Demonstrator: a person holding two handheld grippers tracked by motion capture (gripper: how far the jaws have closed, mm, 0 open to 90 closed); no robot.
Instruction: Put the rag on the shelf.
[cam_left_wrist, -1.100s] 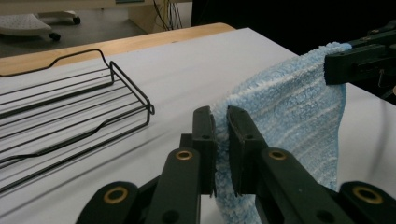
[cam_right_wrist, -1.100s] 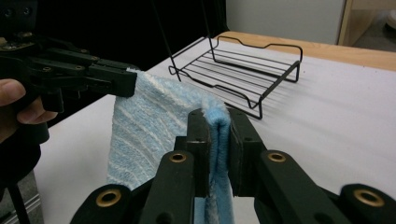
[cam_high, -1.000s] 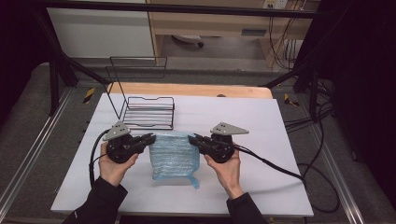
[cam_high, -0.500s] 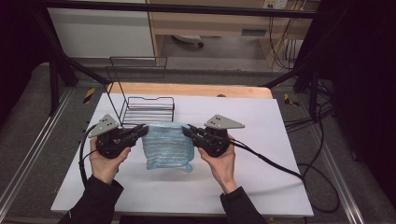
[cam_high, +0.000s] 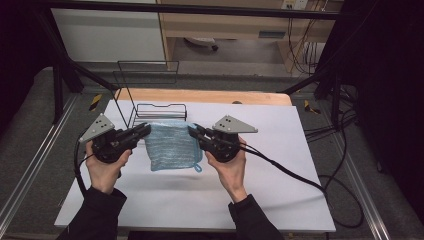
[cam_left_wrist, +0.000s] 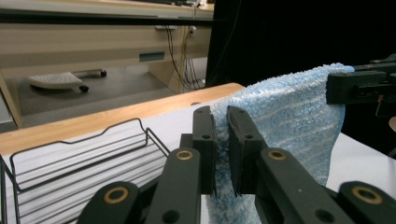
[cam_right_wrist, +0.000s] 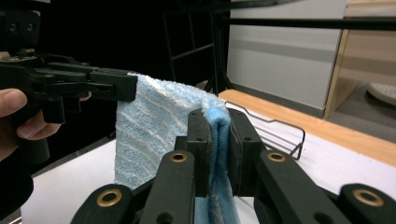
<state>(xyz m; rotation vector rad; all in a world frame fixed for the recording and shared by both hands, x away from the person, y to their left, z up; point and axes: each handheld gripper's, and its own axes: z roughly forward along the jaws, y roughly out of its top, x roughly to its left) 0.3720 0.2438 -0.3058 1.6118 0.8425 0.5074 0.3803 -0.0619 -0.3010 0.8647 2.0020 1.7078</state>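
A light blue terry towel (cam_high: 172, 145) hangs in the air over the white table, stretched between my two grippers. My left gripper (cam_high: 146, 130) is shut on the towel's upper left corner, and my right gripper (cam_high: 192, 131) is shut on its upper right corner. In the left gripper view the towel (cam_left_wrist: 289, 116) runs from my left gripper (cam_left_wrist: 222, 119) across to the other gripper's black jaws at the right. The right gripper view has the towel's folded edge (cam_right_wrist: 140, 130) pinched in my right gripper (cam_right_wrist: 218, 122), while the left one holds the far corner.
A black wire rack (cam_high: 150, 102) stands just behind the towel, near the table's far left. A wooden board (cam_high: 210, 96) lines the table's far edge. Black cables (cam_high: 285, 170) trail from the right gripper off to the right.
Both grippers have risen and moved away from me toward the wire rack, lifting the towel off the table. It now hangs between them instead of lying flat.
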